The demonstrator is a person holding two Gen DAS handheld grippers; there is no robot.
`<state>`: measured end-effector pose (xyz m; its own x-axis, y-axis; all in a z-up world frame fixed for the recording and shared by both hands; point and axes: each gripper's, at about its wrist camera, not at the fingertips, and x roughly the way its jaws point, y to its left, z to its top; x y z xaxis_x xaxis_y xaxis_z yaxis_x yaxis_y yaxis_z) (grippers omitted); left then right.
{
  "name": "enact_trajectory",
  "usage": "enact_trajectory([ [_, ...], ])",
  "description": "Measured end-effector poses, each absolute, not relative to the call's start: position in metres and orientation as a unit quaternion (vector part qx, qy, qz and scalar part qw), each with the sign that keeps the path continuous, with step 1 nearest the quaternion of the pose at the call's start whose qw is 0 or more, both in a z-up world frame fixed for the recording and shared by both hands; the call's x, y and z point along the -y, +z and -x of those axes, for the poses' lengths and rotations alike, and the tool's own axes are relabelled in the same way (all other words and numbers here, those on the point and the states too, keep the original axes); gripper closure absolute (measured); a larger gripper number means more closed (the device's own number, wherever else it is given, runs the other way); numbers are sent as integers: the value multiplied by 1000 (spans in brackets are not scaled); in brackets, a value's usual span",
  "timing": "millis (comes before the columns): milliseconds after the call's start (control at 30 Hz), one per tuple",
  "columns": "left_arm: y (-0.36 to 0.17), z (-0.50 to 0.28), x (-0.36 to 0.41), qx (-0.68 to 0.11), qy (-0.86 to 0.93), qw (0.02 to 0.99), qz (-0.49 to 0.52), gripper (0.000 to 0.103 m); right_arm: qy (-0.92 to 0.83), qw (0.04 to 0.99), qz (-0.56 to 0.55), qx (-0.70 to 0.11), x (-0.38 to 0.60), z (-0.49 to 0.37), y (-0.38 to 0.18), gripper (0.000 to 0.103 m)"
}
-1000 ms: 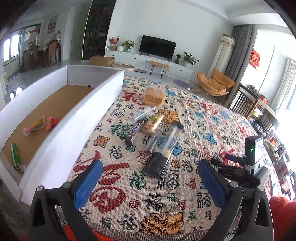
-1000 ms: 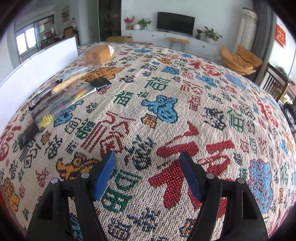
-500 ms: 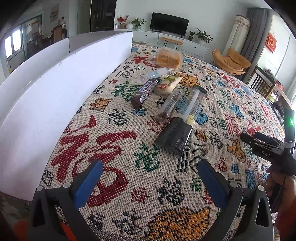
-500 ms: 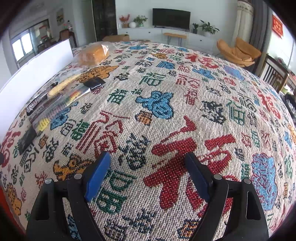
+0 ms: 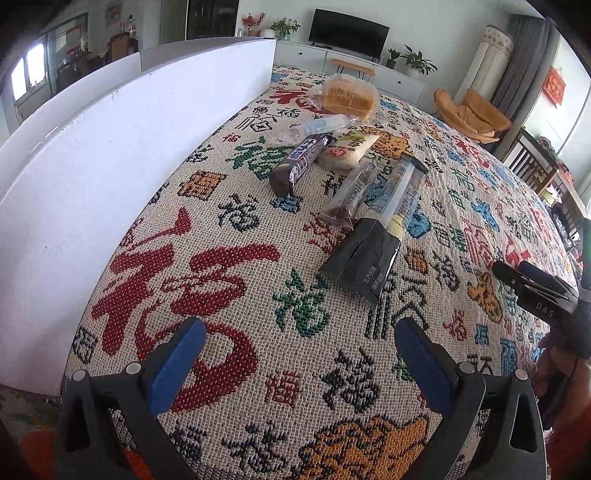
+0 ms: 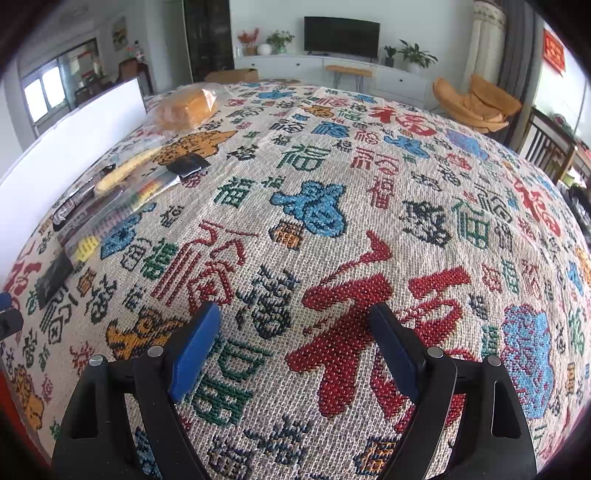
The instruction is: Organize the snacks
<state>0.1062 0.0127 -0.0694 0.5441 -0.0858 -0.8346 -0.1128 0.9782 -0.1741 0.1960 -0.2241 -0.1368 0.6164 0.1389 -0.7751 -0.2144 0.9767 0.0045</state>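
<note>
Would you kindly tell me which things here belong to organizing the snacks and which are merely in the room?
Job:
black snack packet
clear wrapped stick
purple chocolate bar
pale rice cake pack
bagged bread
white box

Lying about:
television
orange chair
patterned tablecloth

Patterned tablecloth (image 5: 229,295), television (image 6: 341,37), orange armchair (image 6: 476,105), potted plants (image 6: 412,55).

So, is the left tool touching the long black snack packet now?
Apart. The left wrist view shows patterned cloth between the open left tool and the black snack packet.
</note>
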Motion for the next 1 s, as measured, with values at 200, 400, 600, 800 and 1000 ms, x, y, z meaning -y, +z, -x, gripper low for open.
enact_trajectory([
  [200,-71,-107,-13,-479,11,871,107,2,98,898,44,-427,224,-196,-137,17],
  [400,-70,-105,-17,-475,11,873,115,2,98,898,44,-427,224,-196,-137,17],
  [600,-67,-101,-21,-466,14,876,125,2,98,898,44,-427,224,-196,-137,17],
  [800,-67,-101,-22,-469,15,875,123,2,98,898,44,-427,224,-196,-137,17],
  [1000,-68,-103,-21,-473,17,873,122,2,98,898,44,-427,225,-196,-137,17],
])
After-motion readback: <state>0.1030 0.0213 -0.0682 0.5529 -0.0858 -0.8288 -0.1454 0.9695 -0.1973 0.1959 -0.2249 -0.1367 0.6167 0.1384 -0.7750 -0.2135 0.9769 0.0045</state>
